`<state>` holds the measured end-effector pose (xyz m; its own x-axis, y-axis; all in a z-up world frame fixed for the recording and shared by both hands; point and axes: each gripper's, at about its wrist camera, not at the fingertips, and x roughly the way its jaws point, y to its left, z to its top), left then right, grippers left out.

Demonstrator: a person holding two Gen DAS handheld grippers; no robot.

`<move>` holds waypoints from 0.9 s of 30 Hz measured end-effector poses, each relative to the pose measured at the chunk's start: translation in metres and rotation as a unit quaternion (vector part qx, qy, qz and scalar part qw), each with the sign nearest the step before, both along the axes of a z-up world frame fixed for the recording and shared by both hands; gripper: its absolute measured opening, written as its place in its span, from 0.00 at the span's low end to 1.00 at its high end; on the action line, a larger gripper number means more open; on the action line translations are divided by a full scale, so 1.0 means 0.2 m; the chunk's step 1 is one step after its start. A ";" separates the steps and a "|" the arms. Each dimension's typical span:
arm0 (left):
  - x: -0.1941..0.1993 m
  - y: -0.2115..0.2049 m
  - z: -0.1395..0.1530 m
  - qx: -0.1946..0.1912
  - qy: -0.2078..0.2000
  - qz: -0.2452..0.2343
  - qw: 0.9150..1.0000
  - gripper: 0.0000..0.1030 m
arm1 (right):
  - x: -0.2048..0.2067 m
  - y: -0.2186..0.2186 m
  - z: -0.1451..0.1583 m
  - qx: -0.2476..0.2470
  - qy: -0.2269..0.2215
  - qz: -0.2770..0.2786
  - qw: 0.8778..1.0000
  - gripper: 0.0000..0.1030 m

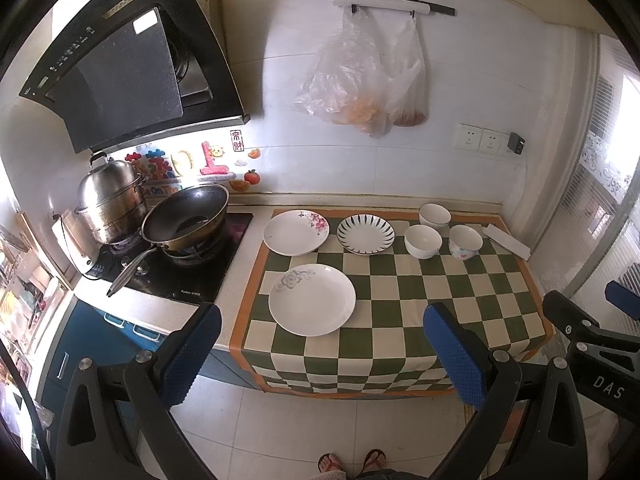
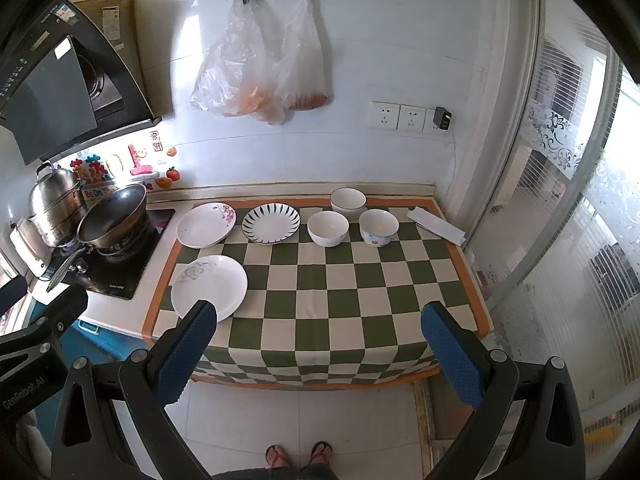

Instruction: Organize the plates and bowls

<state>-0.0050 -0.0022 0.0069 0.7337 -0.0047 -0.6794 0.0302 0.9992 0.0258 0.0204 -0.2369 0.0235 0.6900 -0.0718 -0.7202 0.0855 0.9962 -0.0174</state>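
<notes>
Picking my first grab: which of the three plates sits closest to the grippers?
The grey-flower plate, alone at the cloth's front left. The pink-flower plate and striped plate sit in the back row.

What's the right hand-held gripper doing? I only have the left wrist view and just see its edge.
Observer: The right hand-held gripper is open, with nothing between its fingers.
Operator: Aimed where?
Observer: At the checkered cloth. In that picture its left finger overlaps the near rim of the grey-flower plate. I cannot tell whether they touch.
</notes>
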 end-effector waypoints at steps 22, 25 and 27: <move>0.00 0.05 -0.01 -0.002 -0.002 0.006 1.000 1.00 | 0.01 0.03 0.00 0.003 0.003 0.005 1.000 1.00; -0.01 0.06 -0.01 -0.004 -0.002 0.008 1.000 1.00 | 0.01 0.03 0.00 0.003 0.002 0.005 1.000 1.00; -0.01 0.06 -0.01 -0.003 -0.002 0.007 1.000 1.00 | 0.01 0.03 -0.01 0.002 0.002 0.005 1.000 1.00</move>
<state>-0.0064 0.0103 0.0046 0.7367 0.0022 -0.6762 0.0153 0.9997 0.0199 0.0231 -0.2304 0.0224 0.6873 -0.0614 -0.7238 0.0756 0.9971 -0.0128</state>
